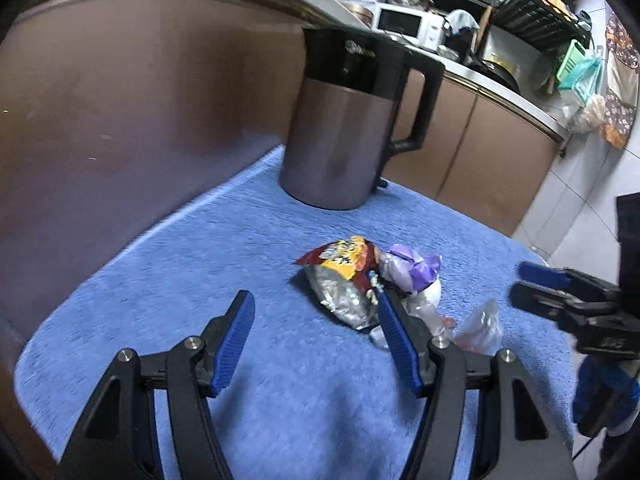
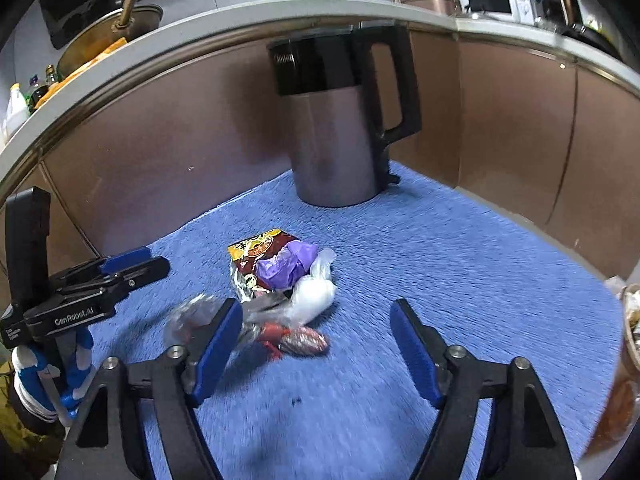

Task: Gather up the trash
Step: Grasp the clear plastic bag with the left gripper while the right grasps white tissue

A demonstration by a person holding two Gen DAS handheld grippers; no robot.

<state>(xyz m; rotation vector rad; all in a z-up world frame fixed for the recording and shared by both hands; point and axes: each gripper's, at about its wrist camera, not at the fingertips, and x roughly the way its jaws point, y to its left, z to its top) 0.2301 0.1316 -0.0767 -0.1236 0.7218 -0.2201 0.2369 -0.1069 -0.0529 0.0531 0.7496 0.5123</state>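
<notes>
Blurred clear wrapper (image 2: 192,316) sits half-hidden behind the spread, empty right hand-held gripper (image 2: 316,340); left hand-held gripper (image 1: 316,332) likewise.

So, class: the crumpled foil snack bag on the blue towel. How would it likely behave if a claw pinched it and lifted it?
The snack bag looks empty and creased, so it is probably very light and floppy, sagging from the pinch. Its shiny foil inside may be slippery. It touches the purple wrapper, which might drag along.
</notes>
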